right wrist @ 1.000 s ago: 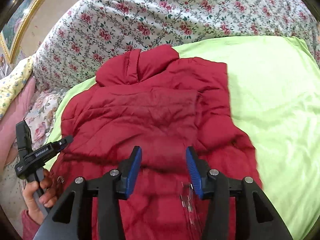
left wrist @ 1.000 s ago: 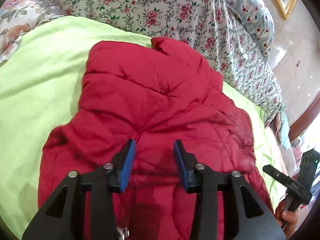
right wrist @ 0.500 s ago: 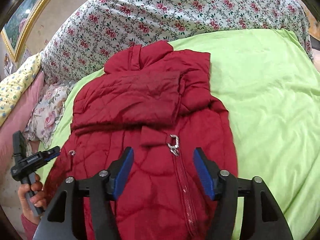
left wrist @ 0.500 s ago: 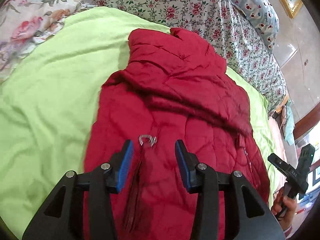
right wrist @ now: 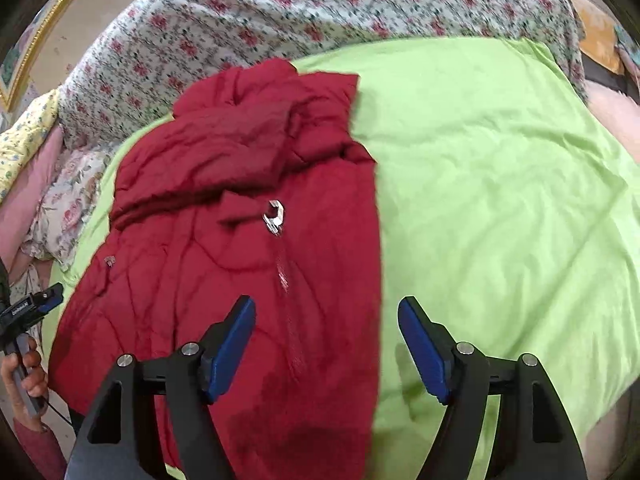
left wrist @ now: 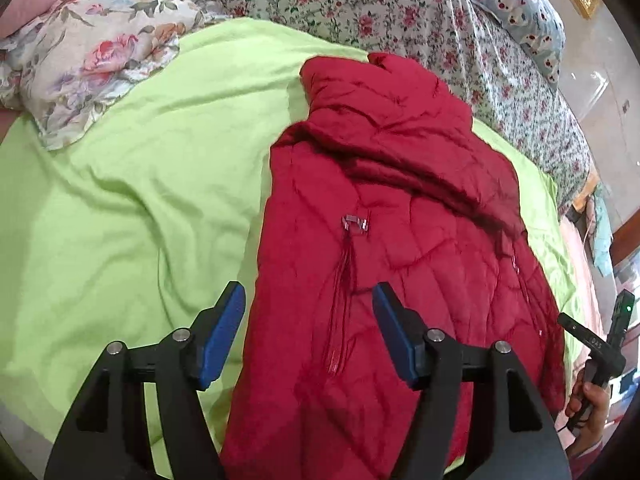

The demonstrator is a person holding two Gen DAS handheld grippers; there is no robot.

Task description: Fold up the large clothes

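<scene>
Bedroom (home), floral bedspread [left wrist: 400, 4], pillow [left wrist: 92, 60]

We are making out only one marking with any confidence: in the left wrist view, small pale characters reading roughly "045" are showing on the black bar of the right gripper [left wrist: 596, 344]. In the right wrist view, the left gripper [right wrist: 30, 306] is carrying a pale printed word, too blurred to read.
</scene>
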